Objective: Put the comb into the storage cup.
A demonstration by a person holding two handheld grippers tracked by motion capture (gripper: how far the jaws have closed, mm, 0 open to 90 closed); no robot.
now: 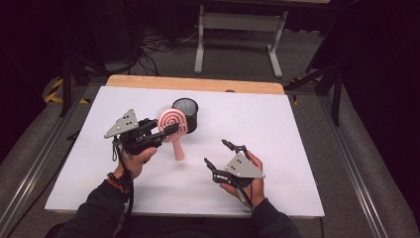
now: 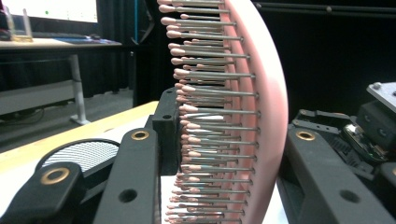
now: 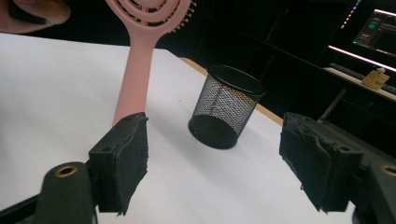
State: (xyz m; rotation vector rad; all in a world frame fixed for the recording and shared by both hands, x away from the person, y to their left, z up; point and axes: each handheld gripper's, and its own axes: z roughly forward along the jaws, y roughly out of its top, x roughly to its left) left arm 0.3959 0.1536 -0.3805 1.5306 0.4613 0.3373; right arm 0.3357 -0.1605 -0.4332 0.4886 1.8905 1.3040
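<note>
1 pink bristly hairbrush [image 1: 173,125] (round head), black mesh cup [image 1: 185,114]

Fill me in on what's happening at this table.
A person works two handheld grippers over a white table. The left gripper is shut on the head of a pink hairbrush, held in the air with its handle hanging down, next to a black mesh cup that stands upright. The right gripper is open with nothing between its jaws, off to the side of the brush handle.

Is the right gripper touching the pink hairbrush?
Apart. In the high view the right gripper sits open beside the hairbrush, white table showing between them.
</note>
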